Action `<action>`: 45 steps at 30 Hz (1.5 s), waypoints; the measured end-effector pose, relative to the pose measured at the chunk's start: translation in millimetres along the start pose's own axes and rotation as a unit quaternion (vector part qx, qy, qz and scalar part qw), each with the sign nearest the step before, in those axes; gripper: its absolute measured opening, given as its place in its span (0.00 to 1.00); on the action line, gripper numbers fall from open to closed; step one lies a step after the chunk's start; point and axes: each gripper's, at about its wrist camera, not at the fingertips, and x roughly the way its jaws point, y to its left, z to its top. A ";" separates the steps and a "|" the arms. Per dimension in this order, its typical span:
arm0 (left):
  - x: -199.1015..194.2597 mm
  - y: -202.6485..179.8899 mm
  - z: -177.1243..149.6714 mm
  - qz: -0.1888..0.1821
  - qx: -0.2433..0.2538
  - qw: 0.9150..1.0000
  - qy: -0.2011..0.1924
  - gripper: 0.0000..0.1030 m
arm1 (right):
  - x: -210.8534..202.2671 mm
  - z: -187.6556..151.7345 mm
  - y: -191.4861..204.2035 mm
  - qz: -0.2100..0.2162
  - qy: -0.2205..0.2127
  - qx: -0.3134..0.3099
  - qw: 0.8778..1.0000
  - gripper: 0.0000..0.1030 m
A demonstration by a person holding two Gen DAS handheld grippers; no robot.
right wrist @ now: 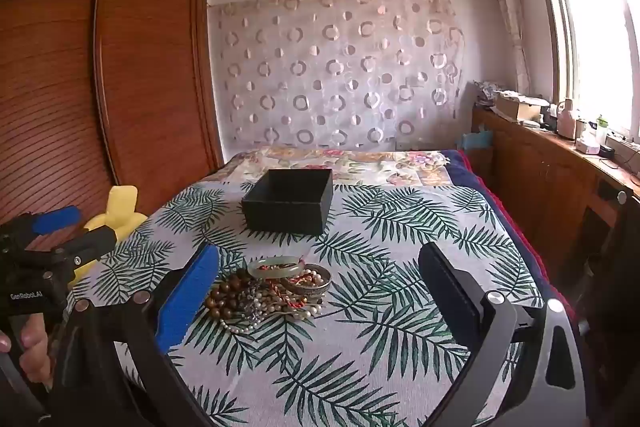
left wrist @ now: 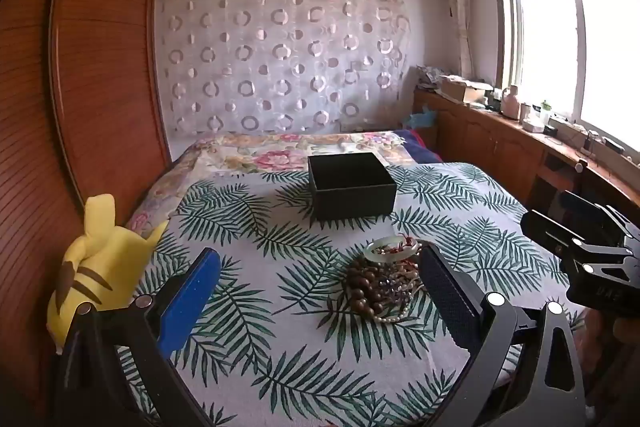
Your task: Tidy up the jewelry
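A heap of jewelry (left wrist: 384, 279) lies on the leaf-print cloth: brown wooden beads, pearl strands, red cord and a pale green bangle (right wrist: 276, 265). Beyond it stands an open, empty black box (left wrist: 352, 187) (right wrist: 290, 201). My left gripper (left wrist: 320, 253) is open, and the heap sits just inside its right finger. My right gripper (right wrist: 320, 251) is open too, with the heap (right wrist: 272, 291) close to its blue left finger. Neither gripper touches anything. Each view catches the other gripper at its edge: the right one (left wrist: 560, 215) and the left one (right wrist: 76, 227), held by a hand (right wrist: 32, 343).
A yellow plush toy (left wrist: 100, 259) (right wrist: 120, 211) sits at the cloth's left edge, against a wooden wardrobe (left wrist: 100, 67). A floral bedspread (left wrist: 280, 151) lies behind the box. At the right, a cluttered wooden cabinet (left wrist: 500, 135) runs under the window.
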 end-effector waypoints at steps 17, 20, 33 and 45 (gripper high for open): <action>0.3 -0.3 0.0 0.001 0.001 1.000 0.000 0.93 | 0.0 -0.6 -0.5 0.001 0.001 0.002 1.000 0.98; 0.2 -0.2 0.0 0.001 0.002 1.000 -0.001 0.93 | -0.4 -0.5 -0.5 0.001 0.001 0.002 1.000 0.98; 1.1 0.2 0.3 -0.001 0.001 1.000 -0.003 0.93 | -0.4 -0.4 -0.6 0.001 0.001 0.002 1.000 0.98; -8.7 -1.6 7.7 -0.001 0.002 1.000 -0.006 0.93 | -0.5 -0.2 -0.4 0.001 0.002 0.002 1.000 0.98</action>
